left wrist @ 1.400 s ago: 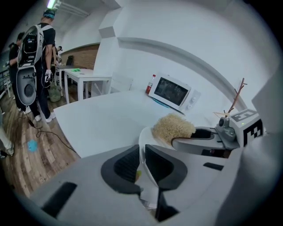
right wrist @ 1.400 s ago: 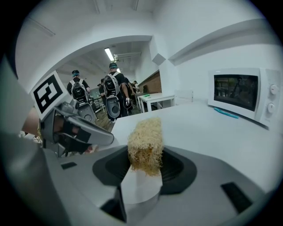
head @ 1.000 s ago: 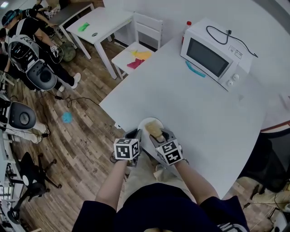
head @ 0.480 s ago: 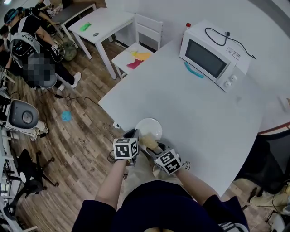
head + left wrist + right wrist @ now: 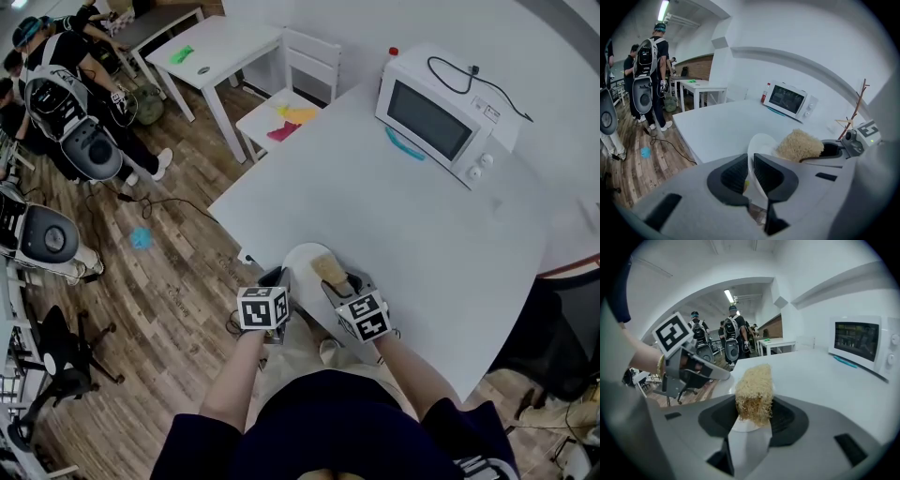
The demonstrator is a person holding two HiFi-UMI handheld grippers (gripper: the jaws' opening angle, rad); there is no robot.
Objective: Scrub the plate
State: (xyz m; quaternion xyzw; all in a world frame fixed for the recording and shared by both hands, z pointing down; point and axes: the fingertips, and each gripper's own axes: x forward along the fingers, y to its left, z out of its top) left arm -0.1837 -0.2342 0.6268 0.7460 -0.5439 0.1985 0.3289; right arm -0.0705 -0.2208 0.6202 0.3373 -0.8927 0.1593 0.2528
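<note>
Clamping the plate (image 5: pixel 761 142) by its rim at the table (image 5: pixel 422 211) corner, my left gripper (image 5: pixel 751 172) holds steady; my right gripper (image 5: pixel 752 420), pinching the scrubber (image 5: pixel 753 390), has pushed it forward across the plate: scrubbing continues

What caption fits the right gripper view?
Right gripper holds a tan loofah scrubber over the white plate that the left gripper grips.

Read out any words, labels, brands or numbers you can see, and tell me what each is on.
No text here can be read.
Microwave: the sticker on top and the marks by its knobs are too small.
Marker cubes: black and white squares only, no letters.
</note>
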